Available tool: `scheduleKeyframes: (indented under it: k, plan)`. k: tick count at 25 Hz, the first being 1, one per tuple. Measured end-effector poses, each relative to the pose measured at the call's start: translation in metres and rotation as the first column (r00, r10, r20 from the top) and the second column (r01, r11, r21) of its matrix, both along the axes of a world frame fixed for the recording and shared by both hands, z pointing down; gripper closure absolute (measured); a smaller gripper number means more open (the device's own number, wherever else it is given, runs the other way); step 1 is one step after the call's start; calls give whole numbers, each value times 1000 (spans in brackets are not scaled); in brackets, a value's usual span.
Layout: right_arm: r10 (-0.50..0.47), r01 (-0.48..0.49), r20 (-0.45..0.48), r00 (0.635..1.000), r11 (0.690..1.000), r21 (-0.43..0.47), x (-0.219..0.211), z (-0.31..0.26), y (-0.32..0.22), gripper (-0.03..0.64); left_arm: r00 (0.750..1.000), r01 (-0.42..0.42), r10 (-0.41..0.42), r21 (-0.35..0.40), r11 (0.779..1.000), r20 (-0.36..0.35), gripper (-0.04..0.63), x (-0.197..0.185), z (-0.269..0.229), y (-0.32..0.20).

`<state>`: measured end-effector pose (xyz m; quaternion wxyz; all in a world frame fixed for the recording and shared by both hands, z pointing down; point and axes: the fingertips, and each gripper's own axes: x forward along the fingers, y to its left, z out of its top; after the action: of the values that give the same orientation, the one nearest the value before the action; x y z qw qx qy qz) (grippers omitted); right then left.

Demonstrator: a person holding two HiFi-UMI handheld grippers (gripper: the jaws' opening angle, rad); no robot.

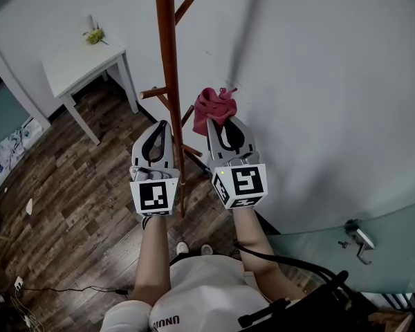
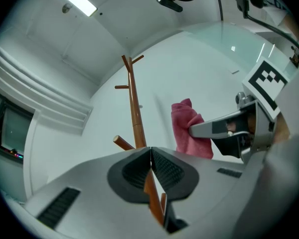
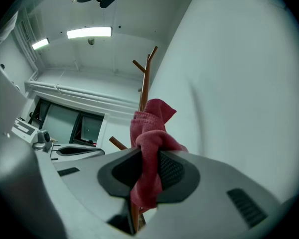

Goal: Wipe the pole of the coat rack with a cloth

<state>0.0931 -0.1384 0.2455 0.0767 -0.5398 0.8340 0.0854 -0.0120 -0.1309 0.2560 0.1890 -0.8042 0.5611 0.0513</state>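
Note:
The coat rack's brown wooden pole (image 1: 165, 47) rises straight up in front of me, with short pegs (image 1: 153, 92) sticking out. My left gripper (image 1: 163, 124) is just left of the pole, jaws shut with nothing between them. In the left gripper view (image 2: 150, 151) the pole (image 2: 135, 108) runs close behind the closed pads. My right gripper (image 1: 220, 122) is just right of the pole, shut on a red cloth (image 1: 211, 108) that bunches above its tips. The cloth (image 3: 149, 133) hangs through the right gripper (image 3: 149, 159), with the pole (image 3: 145, 83) behind it. The left gripper view shows the cloth (image 2: 189, 128) apart from the pole.
A white wall (image 1: 318, 81) stands close behind the rack. A small white side table (image 1: 76, 64) with a little plant (image 1: 94, 36) is at the far left on the wood floor. A glass panel with a metal fitting (image 1: 360, 241) lies at the lower right.

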Motion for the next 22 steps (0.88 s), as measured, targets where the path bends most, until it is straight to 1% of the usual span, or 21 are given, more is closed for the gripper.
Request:
scheduleKeyframes:
  k: [2,8,11,14,17,19,20,22]
  plan:
    - [-11,11,-3,1000,1000,17,-7,-13,-8,532,1000,-1,1,-8,1000,26,578,-2,-2,-3]
    - [-39,40,-10,999,998,55,-20,-29,-22,532,999,0,1,-21,1000,33,579,-6,3,-9]
    - [-53,53,-6,999,996,76,-24,-29,-42,532,999,4,-3,-18,1000,47,578,-7,11,-24]
    - [-55,56,-6,998,994,95,-27,-41,-50,532,1000,4,-4,-10,1000,21,578,-10,7,-28]
    - [-58,59,-15,998,992,112,-36,-58,-54,532,1000,14,-13,-16,1000,19,578,-19,1,-30]
    - [-61,63,-22,998,990,123,-41,-66,-61,532,1000,13,-13,-4,1000,-27,578,-24,-6,-35]
    - [-62,64,-24,998,990,129,-43,-70,-63,532,999,13,-13,1,1000,-37,578,-26,-8,-37]
    - [-65,68,-25,998,988,142,-47,-78,-66,532,1000,20,-20,-3,1000,-6,578,-29,-7,-39]
